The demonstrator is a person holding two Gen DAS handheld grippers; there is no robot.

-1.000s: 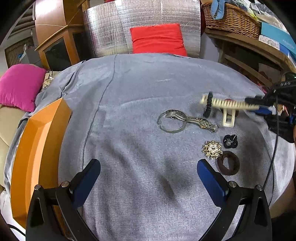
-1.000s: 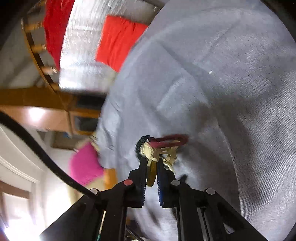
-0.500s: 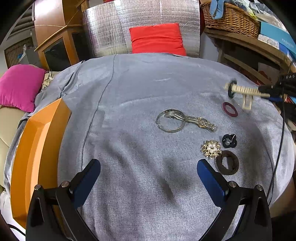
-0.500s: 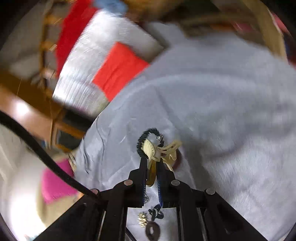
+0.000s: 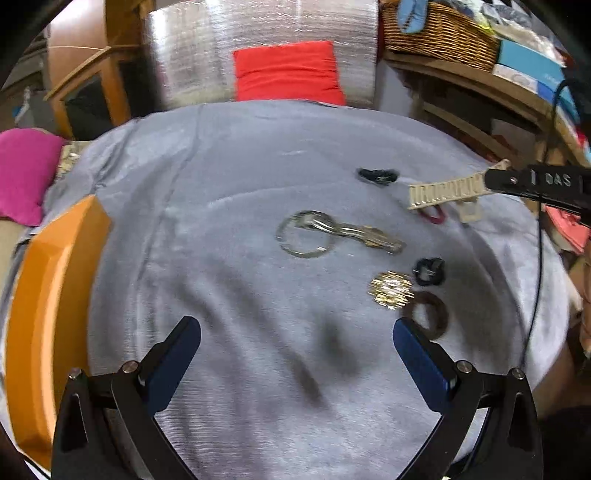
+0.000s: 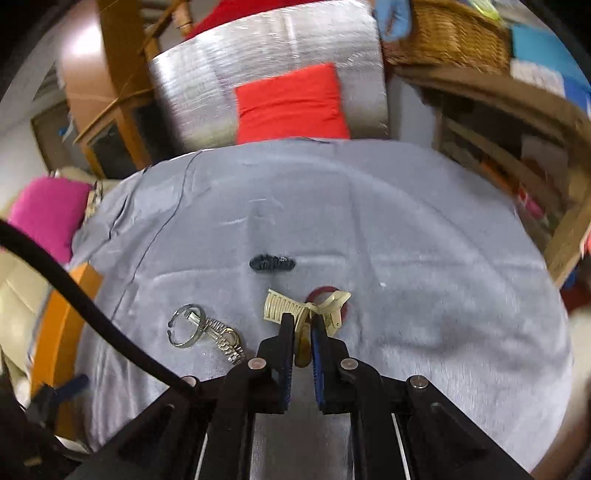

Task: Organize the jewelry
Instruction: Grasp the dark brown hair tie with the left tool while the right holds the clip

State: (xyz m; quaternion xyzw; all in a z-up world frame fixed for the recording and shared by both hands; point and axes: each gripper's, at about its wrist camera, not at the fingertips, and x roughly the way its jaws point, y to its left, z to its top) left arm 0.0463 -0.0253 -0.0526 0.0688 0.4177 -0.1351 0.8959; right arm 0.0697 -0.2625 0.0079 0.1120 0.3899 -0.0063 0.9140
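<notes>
My right gripper (image 6: 303,325) is shut on a cream hair claw clip (image 6: 282,306) and holds it above the grey cloth; the clip also shows in the left wrist view (image 5: 447,190). A black scrunchie (image 6: 272,263) lies on the cloth beyond it, also in the left wrist view (image 5: 377,175). A dark red ring (image 5: 434,215) lies under the clip. A silver bangle with a watch (image 5: 332,234), a gold brooch (image 5: 390,289), a small black tie (image 5: 429,271) and a brown hair tie (image 5: 426,319) lie on the cloth. My left gripper (image 5: 297,349) is open and empty above the near cloth.
An orange tray (image 5: 44,295) stands at the cloth's left edge. A red cushion (image 5: 288,75) leans on a silver panel at the back. A pink cushion (image 5: 22,170) lies at the left. Wooden shelves with a wicker basket (image 5: 439,33) stand at the right.
The black scrunchie came off the clip and now lies on the cloth. My right gripper swung round level with the clip. The left gripper tilted slightly.
</notes>
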